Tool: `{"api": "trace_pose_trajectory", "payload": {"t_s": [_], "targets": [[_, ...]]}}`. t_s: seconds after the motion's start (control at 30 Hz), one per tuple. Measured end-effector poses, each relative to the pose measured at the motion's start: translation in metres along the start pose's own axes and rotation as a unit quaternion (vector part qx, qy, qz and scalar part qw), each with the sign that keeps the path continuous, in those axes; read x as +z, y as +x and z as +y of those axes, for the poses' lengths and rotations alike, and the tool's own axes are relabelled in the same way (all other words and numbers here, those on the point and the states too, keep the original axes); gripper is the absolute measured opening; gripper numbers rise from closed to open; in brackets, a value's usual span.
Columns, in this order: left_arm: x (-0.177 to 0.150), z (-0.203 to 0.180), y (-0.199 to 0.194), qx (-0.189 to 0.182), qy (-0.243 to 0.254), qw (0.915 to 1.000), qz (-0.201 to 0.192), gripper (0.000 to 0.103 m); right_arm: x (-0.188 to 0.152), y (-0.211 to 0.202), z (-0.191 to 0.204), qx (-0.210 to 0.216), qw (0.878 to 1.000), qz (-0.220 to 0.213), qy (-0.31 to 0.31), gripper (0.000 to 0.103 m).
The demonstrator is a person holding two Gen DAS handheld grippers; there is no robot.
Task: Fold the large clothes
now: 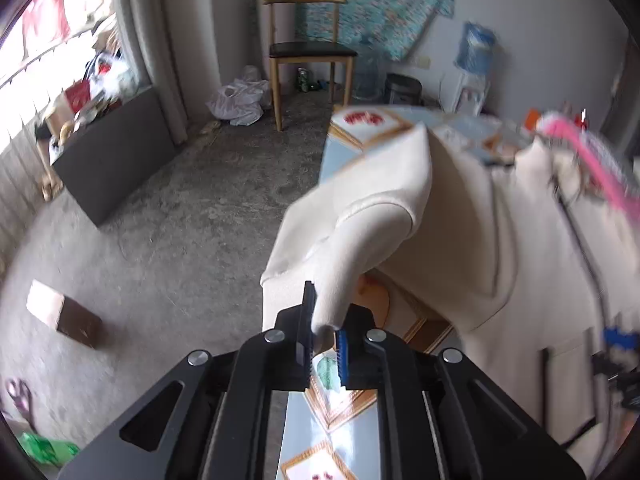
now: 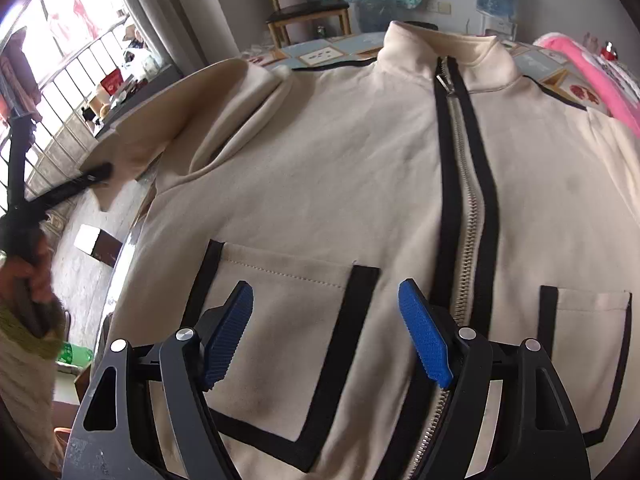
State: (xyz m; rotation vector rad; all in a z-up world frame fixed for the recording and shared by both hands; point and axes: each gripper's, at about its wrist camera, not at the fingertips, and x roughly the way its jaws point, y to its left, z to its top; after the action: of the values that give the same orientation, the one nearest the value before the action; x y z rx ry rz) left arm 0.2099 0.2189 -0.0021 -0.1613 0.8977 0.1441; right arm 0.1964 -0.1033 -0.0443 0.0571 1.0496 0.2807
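Cream jacket (image 2: 340, 184) lies flat and zipped on the table (image 1: 340, 432), hardly folded yet, with the left gripper (image 1: 324, 344) pinching the end of one sleeve (image 1: 360, 232) and lifting it, while the right gripper (image 2: 326, 332) hangs spread wide and empty above the front pocket (image 2: 280, 320).

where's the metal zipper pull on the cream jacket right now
In the right wrist view, the small metal zipper pull sits high and right of centre, just below the stand-up collar of the cream zip-front jacket, at the top of the black-edged zipper.
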Motion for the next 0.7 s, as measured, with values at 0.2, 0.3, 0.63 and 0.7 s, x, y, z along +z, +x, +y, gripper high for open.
{"api": "trace_pose_trajectory", "payload": {"t_s": [0.2,0.3,0.63,0.7], "targets": [[0.043,0.007,-0.097,-0.173,-0.066,0.9826,-0.008,0.009,-0.005,-0.025,-0.019,0.005,0.999,-0.029,0.026,0.072],[0.049,-0.039,-0.116,-0.255,-0.045,0.9657,0.014,0.009,-0.011,-0.041,-0.034,0.008,0.998,-0.043,0.05,0.072],[-0.011,-0.209,-0.012,-0.346,-0.023,0.9245,0.159,0.02,-0.045,-0.098,-0.091,-0.005,0.989,-0.075,0.124,0.072],[-0.026,-0.217,0.009,-0.3,-0.015,0.94,0.162,0.036,-0.052,-0.103,-0.097,-0.002,0.988,-0.074,0.134,0.072]]}}
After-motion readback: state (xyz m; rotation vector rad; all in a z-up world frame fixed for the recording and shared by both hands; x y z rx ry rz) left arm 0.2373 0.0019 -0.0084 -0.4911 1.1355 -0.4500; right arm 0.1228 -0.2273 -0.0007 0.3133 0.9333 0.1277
